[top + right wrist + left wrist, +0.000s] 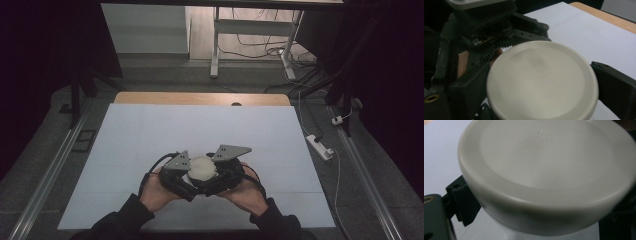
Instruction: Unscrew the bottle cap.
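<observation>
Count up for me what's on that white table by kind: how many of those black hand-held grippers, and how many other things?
Hand-held grippers: 2, the left hand-held gripper and the right hand-held gripper, both up against the white lid.
Round white lidded containers: 1, the container between them.
Total: 3 things on the white table.

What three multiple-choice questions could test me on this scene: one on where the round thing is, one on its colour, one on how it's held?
1. Where is the round lid?
A. near table edge, between both grippers
B. far corner
C. floor

2. Its colour?
A. red
B. off-white
C. black

3. How is the lid held?
A. lying free
B. one gripper
C. jaws of both beside it

Answers: 1 A, high view shows it between left gripper and right gripper; 2 B, pale top; 3 C, black jaws flank its rim in both gripper views.
</observation>
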Tool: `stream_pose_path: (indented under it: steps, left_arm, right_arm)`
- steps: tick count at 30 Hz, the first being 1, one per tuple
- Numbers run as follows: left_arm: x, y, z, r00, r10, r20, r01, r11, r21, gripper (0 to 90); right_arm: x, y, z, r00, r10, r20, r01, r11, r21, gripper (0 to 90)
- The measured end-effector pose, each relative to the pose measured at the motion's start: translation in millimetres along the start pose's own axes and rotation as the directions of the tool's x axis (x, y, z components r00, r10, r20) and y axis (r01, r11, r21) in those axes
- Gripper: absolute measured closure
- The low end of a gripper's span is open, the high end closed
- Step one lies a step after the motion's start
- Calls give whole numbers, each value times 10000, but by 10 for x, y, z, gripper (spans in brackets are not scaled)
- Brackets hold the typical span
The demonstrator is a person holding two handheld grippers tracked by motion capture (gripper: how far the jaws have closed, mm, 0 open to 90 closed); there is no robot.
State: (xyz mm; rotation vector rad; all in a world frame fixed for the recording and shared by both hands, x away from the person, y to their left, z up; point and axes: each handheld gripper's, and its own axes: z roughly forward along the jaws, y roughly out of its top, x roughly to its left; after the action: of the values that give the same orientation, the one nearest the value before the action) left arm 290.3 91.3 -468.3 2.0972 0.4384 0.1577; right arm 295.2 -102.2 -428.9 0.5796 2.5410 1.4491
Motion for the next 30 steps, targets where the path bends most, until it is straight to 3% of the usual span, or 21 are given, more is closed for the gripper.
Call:
stream_pose_path:
  steps: [8,9,12,13,14,15,17,20,21,22,24,25,27,29,30]
  left_arm:
    - [-13,22,-25,9981,322,528,-318,9995,-78,74]
    - [-3,20,-38,9950,400,914,-387,9991,-152,74]
    - [5,23,-60,9866,585,1525,-547,9981,-292,74]
    - [5,23,-60,9866,585,1525,-547,9981,-292,74]
    - [9,25,-77,9786,734,1921,-672,9970,-382,74]
    - [9,25,-77,9786,734,1921,-672,9970,-382,74]
    - [3,29,-95,9597,1129,2572,-1052,9935,-435,74]
    - [-15,25,-95,9298,1503,3359,-1363,9885,-649,73]
    - [-23,24,-92,9230,1596,3502,-1444,9871,-692,74]
    - [-31,25,-88,9213,1637,3527,-1490,9864,-686,74]
    - [-39,25,-83,9241,1659,3443,-1529,9861,-649,73]
    - [-32,23,-80,9383,1566,3083,-1466,9876,-553,73]
    - [-3,9,-84,9582,1303,2545,-1231,9914,-443,73]
    - [30,-7,-88,9789,890,1838,-844,9959,-328,73]
    - [48,-14,-92,9862,687,1505,-652,9975,-279,73]
  right_arm:
    - [17,26,-37,9989,-304,-355,303,9995,-47,74]
    - [15,32,-52,9970,-448,-630,446,9990,-42,75]
    - [0,41,-81,9903,-656,-1224,651,9978,-80,76]
    - [0,41,-81,9903,-656,-1224,651,9978,-80,76]
    - [-7,47,-100,9838,-715,-1642,698,9974,-163,76]
    - [-10,51,-109,9795,-762,-1863,742,9971,-176,76]
    - [-18,57,-125,9656,-951,-2420,939,9954,-164,76]
    - [-32,57,-151,9319,-1190,-3427,1183,9927,-231,75]
    - [-32,56,-158,9197,-1270,-3715,1268,9916,-252,75]
    - [-33,52,-162,9104,-1345,-3914,1340,9906,-287,74]
    - [-39,41,-164,9057,-1373,-4010,1381,9900,-271,70]
    - [-37,39,-165,9127,-1368,-3850,1376,9902,-258,65]
    - [-46,48,-184,9324,-1227,-3400,1170,9924,-372,3]
    - [-83,77,-217,9557,-836,-2822,746,9963,-425,0]
    - [-96,88,-233,9672,-694,-2443,609,9973,-420,0]
